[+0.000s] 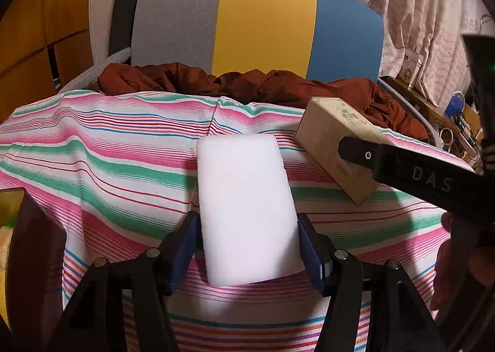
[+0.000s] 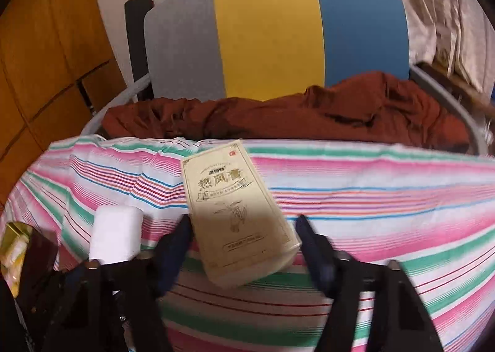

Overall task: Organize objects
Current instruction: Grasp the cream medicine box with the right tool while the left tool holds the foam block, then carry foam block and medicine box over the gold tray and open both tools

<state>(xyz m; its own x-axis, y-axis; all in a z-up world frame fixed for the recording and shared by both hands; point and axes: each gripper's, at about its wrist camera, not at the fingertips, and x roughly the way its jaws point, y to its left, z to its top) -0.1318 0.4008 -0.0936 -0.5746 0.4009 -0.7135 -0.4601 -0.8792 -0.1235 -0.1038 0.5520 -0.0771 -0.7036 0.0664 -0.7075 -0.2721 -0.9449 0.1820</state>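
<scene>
Left gripper [image 1: 247, 254], left wrist view: blue pads pinch both sides of a white foam block [image 1: 244, 206] lying lengthways on the striped cloth [image 1: 108, 148]; a beige box [image 1: 328, 141] lies just right of it, partly under the right gripper's black finger [image 1: 411, 174]. Right gripper [image 2: 243, 254], right wrist view: fingers spread either side of the same box [image 2: 238, 216], left pad at its edge, right pad apart, contact not discernible; block [image 2: 116, 233] to the left, rust fabric [image 2: 294, 117] and tricolour chair back [image 2: 269, 33] behind.

Clamping left gripper [image 1: 247, 246] on both long sides of a white block [image 1: 244, 206]; holding right gripper [image 2: 241, 246] parted, pads not pressing.
</scene>
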